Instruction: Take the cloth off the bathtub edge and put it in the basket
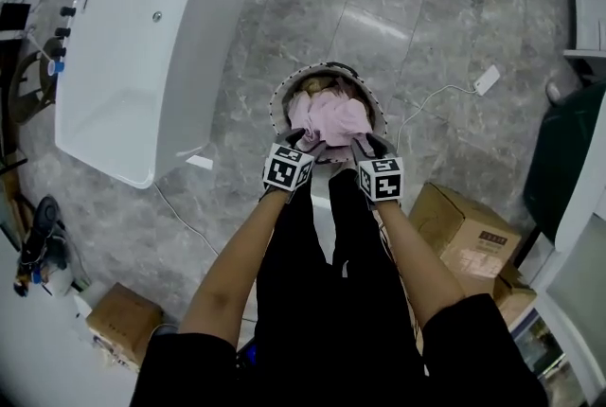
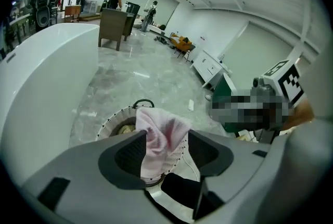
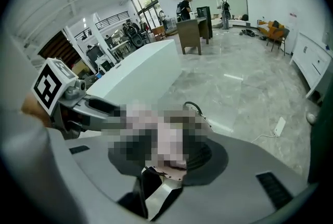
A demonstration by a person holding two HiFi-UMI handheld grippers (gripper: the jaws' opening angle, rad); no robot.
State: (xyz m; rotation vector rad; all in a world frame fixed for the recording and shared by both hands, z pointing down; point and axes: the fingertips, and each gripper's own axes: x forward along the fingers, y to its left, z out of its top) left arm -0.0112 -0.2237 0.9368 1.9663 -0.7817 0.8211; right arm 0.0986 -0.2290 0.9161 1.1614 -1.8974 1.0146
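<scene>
The pink cloth lies bunched in the round white basket on the grey stone floor. Part of the cloth hangs over the basket's near rim. My left gripper and right gripper sit side by side at that near rim, pointing steeply down. In the left gripper view the left gripper stands open with the cloth loose between its pads. In the right gripper view the right gripper has its jaws wide apart over the cloth, partly hidden by a mosaic patch. The white bathtub stands to the left.
A cardboard box sits close on the right and another cardboard box at the lower left. A white cable with a plug block runs across the floor right of the basket. A dark green object stands far right. People stand in the far background.
</scene>
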